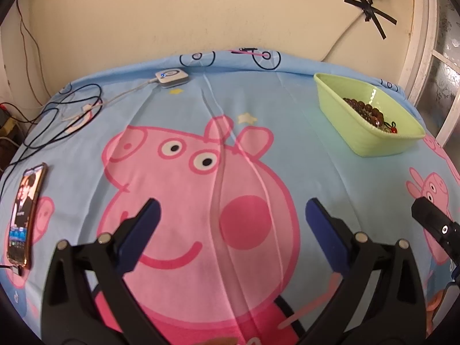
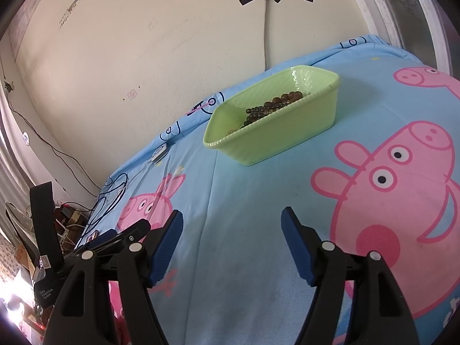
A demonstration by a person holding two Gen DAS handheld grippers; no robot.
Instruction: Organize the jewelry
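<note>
Near the far right corner of the bed's blue cartoon sheet (image 1: pixel 178 109) stands a green tray (image 1: pixel 342 109) with dark bead bracelets (image 1: pixel 363 109) heaped inside it. Both the left gripper (image 1: pixel 233 210) and the right gripper (image 2: pixel 231 221) hover over bare sheet, jaws spread wide with nothing between them. Along the left edge lie a phone (image 1: pixel 24 215), tangled black cables (image 1: pixel 57 115) and a small white device (image 1: pixel 172 78).

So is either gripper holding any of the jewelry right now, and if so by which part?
Nothing is held. The left gripper and right gripper both stand open over the sheet; the beads lie in the green basket.
</note>
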